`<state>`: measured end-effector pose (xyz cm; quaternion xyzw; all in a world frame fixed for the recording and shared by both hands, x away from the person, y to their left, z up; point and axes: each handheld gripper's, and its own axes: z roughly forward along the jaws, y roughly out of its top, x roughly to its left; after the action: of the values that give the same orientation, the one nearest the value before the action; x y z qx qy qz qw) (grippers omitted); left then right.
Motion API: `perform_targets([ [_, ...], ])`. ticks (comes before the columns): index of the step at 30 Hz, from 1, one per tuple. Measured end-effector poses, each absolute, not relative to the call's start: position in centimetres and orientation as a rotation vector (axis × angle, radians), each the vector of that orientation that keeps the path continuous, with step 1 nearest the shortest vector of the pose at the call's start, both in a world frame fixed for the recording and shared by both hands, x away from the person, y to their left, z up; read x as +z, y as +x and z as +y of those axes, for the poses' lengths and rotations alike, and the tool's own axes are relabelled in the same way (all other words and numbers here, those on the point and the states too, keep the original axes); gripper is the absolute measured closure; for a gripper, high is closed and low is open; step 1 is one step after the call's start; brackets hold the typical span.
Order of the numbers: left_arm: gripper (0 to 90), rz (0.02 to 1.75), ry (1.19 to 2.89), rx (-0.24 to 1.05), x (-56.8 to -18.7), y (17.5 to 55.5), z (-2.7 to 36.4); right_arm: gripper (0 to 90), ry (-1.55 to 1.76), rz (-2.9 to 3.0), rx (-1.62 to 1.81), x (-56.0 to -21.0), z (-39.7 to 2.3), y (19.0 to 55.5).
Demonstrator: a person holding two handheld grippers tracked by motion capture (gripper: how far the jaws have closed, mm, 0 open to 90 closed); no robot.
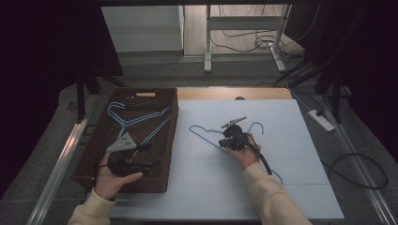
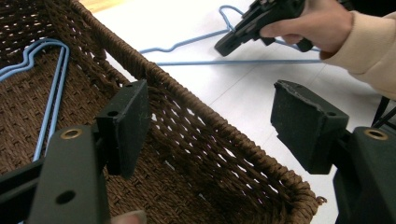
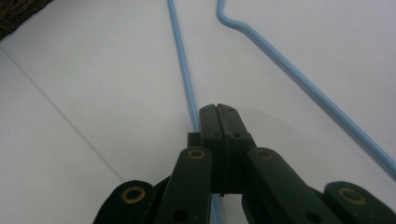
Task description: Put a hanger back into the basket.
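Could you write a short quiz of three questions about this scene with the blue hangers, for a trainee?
1. True or false: the left tool stands open over the woven basket.
2. On what does the right tool close? A) the basket's rim B) the wire of the blue hanger on the white mat C) a cable
3. Where do the other blue hangers lie?

Key: 1 true; 2 B; 3 inside the basket.

No legible text, label or number anywhere.
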<state>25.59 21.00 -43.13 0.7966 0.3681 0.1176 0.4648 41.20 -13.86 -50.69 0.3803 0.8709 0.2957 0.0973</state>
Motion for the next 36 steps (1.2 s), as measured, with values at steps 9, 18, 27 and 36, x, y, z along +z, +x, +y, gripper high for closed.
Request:
perform_targets([
  [9, 28.8, 0.905, 1.957, 0.288, -43.2, 25.6, 21.0, 90.0, 1.144, 2.629, 0.895, -51.4, -13.3, 41.5],
  [18, 28.8, 0.906, 1.957, 0.29, -43.1, 25.6, 21.0, 90.0, 1.069, 2.742, 0.904, -51.4, -12.8, 39.4],
  [27, 28.8, 0.907, 1.955, 0.289, -43.1, 25.6, 21.1, 90.0, 0.968, 2.86, 0.908, -51.4, -13.2, 35.1],
  [36, 28.8, 0.909, 1.952, 0.285, -43.1, 25.6, 21.1, 90.0, 0.867, 2.939, 0.87, -51.3, -14.8, 31.0],
])
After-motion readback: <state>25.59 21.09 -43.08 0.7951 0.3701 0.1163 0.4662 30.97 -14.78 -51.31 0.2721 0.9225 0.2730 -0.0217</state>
